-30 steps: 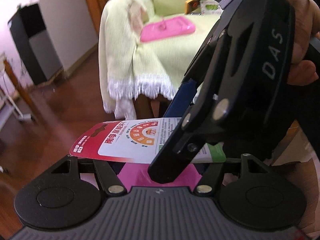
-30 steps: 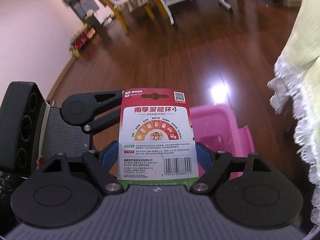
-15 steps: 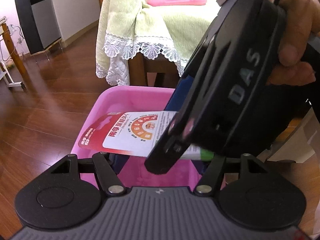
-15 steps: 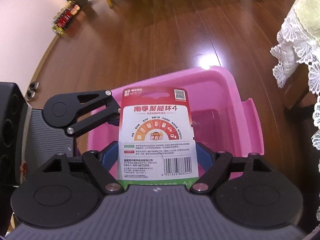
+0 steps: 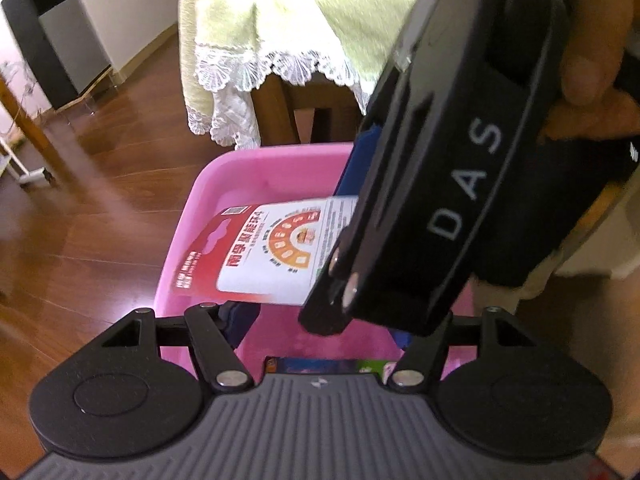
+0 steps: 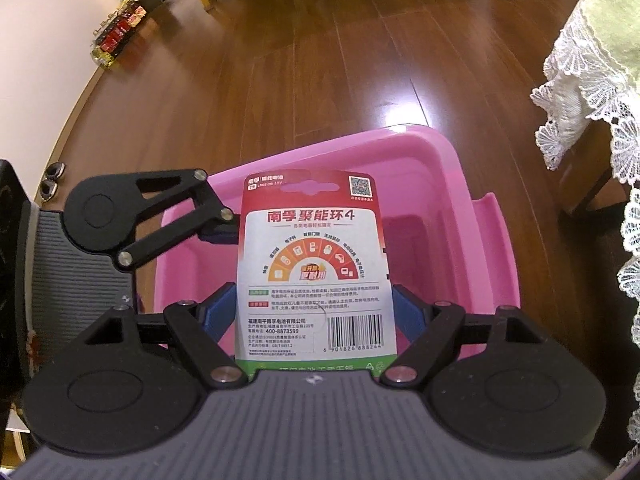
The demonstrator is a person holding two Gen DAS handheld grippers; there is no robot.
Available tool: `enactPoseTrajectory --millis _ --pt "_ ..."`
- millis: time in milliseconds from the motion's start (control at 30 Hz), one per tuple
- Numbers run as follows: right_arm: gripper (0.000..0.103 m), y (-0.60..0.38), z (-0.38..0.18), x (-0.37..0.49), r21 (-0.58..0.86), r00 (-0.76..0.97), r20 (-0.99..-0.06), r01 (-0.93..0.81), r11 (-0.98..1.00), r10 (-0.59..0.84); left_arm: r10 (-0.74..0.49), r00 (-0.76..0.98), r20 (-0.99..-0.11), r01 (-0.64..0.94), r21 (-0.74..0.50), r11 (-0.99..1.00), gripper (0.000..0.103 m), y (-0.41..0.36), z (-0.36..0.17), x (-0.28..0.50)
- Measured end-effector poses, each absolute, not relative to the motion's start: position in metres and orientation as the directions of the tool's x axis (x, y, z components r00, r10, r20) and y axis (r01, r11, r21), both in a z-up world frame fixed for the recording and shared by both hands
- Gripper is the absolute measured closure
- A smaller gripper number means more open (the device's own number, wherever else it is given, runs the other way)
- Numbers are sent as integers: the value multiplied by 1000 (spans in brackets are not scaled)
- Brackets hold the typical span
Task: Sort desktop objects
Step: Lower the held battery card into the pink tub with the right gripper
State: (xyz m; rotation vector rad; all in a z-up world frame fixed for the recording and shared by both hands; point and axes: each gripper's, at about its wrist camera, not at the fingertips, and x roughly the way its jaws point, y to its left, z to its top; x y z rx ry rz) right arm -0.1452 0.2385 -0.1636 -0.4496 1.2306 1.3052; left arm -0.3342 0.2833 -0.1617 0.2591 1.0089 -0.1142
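Your battery card (image 6: 316, 276) is clamped between the right gripper (image 6: 314, 308)'s blue pads, hanging over the open pink bin (image 6: 452, 184) on the wooden floor (image 6: 280, 80). It isn't dropped yet, so letting go is what's left. Your left gripper (image 5: 320, 320) hovers beside it, fingers apart and holding nothing. One colourful item (image 5: 320, 365) seems already inside, by my guess.

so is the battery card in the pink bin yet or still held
Still held: the right tongs are shut on the battery card, hanging above the pink bin, not resting inside it.
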Motion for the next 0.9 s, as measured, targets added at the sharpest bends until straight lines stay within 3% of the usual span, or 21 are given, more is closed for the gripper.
enactPoseTrajectory --millis 267,900 --pt "24 242 -169 -143 323 -169 -874 -902 286 456 81 446 -891 314 241 918 37 271 -174 -318" --pt "24 251 -184 -144 264 -135 -907 -921 288 398 121 330 -936 371 246 896 37 265 -203 -302"
